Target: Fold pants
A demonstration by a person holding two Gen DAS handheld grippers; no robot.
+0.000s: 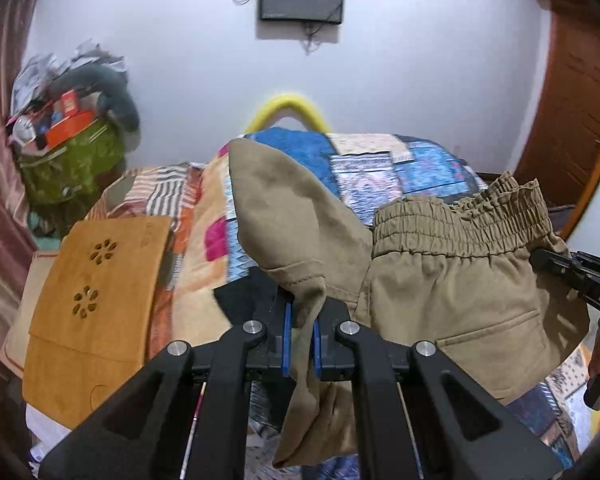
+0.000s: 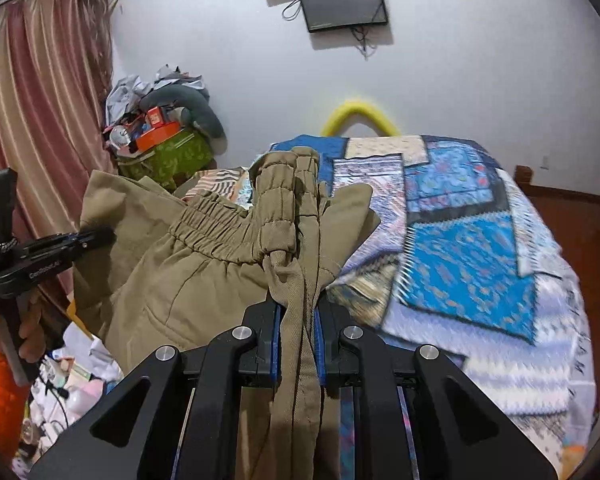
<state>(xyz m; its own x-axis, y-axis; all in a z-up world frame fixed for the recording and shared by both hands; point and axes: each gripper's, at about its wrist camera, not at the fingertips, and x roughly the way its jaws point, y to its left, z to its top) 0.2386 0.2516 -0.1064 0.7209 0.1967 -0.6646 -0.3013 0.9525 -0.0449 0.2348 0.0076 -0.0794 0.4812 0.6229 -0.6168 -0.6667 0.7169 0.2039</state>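
Khaki pants (image 1: 452, 280) with an elastic waistband hang in the air above the bed, held by both grippers. My left gripper (image 1: 302, 320) is shut on a bunched fold of the pants near a hem. My right gripper (image 2: 298, 316) is shut on the pants (image 2: 204, 264) at the waistband end, with cloth hanging down between its blue pads. In the left wrist view the right gripper (image 1: 540, 258) pinches the waistband's right end. In the right wrist view the left gripper (image 2: 100, 236) pinches the cloth at the left.
A bed with a blue patchwork quilt (image 2: 472, 264) lies below and ahead. A brown perforated board (image 1: 96, 308) rests on the bed's left side. A green bag piled with clutter (image 2: 168, 152) stands by the curtain (image 2: 40, 120). A monitor (image 2: 344, 2) hangs on the wall.
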